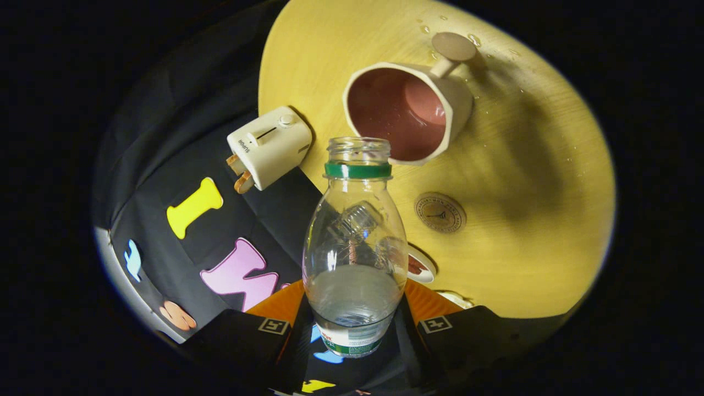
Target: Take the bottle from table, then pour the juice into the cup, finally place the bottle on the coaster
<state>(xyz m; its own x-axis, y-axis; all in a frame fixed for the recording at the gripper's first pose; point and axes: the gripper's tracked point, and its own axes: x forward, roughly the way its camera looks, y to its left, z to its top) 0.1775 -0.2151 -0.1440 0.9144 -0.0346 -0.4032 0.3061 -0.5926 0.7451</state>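
My gripper (355,330) is shut on a clear plastic bottle (355,242) with a green neck ring and no cap. Both fingers press its lower body. Clear liquid fills the part of the bottle nearest the fingers. The bottle's open mouth (358,148) points at a cream cup (410,110) with a reddish-brown inside and a knob handle, just short of its rim. The whole scene looks tilted around the bottle. A small round brown coaster (440,213) lies on the yellow wooden table (522,220), right of the bottle's neck and nearer than the cup.
A cream toaster (269,146) stands at the table's edge, left of the cup. A small white dish (421,269) shows right behind the bottle's body. Water drops speckle the table around the cup's handle. The booth's black cloth wall lies beyond the table's left edge.
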